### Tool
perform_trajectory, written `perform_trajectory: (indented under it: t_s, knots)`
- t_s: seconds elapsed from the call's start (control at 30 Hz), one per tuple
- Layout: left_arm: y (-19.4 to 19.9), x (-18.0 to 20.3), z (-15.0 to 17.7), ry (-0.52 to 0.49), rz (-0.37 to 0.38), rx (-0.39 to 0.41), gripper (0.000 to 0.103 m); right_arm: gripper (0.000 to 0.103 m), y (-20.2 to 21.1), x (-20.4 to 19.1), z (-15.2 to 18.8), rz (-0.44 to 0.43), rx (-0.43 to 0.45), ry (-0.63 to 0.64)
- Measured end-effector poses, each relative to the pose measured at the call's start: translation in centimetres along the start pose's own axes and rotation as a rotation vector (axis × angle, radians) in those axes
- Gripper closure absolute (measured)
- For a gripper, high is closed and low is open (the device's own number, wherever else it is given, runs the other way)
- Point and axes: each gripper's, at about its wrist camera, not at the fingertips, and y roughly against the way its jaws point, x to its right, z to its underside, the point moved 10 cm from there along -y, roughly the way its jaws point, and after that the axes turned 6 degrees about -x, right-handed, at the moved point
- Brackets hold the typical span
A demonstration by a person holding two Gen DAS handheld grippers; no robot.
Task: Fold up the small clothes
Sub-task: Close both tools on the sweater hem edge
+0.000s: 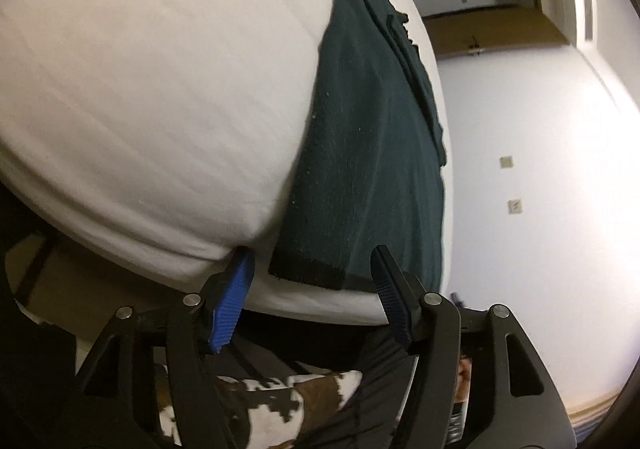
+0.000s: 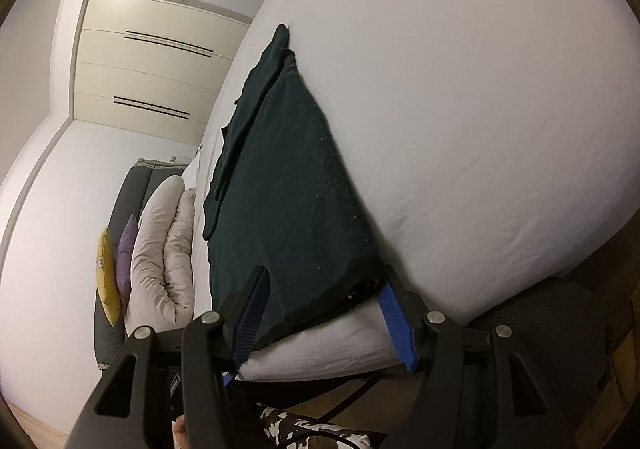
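Dark teal knit garment (image 1: 360,153) lies flat along the near edge of the white sheeted bed (image 1: 140,89), its black-banded hem nearest, with left gripper (image 1: 310,269) and right gripper (image 2: 320,289) both spread wide, blue-padded fingers (image 2: 394,313) straddling the hem corners, nothing clamped.

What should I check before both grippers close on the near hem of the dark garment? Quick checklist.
1. Left gripper open: ok.
2. Right gripper open: ok.
3. Hem of the dark green garment between each gripper's fingers: ok in both wrist views.
4. Garment lying flat on the white bed: not ok, far end bunched in folds.
5. Fingers clear of the bedsheet: cannot tell.
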Motion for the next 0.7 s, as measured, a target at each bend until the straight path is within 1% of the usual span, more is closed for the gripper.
perform_trajectory:
  t_s: [0.1,0.17,0.27,0.4,0.5,0.63,0.7]
  knots:
    - [0.1,-0.2,0.0,0.018,0.016,0.005,0.049,0.043,0.0,0.1,-0.1,-0.005,-0.001,-0.006]
    - [0.2,-0.2,-0.1,0.014,0.012,0.006,0.05,0.043,-0.1,0.1,0.0,0.0,-0.005,-0.001]
    - [0.4,0.5,0.0,-0.017,-0.003,0.011,0.05,0.043,-0.2,-0.2,0.1,0.012,-0.022,0.017]
    - [0.6,1.3,0.2,-0.07,-0.037,0.017,0.051,0.044,-0.1,-0.1,0.0,0.021,-0.019,0.011]
    - [0.9,1.7,0.2,-0.082,-0.031,0.025,0.051,0.044,0.5,0.1,-0.5,0.016,0.008,-0.001]
    - [1.1,2.1,-0.1,-0.092,-0.01,0.038,0.051,0.044,0.4,0.3,-0.6,0.022,0.003,0.002]
    - [0.9,2.2,-0.1,-0.108,-0.024,0.035,0.051,0.044,0.2,0.2,-0.7,0.013,0.007,0.001]
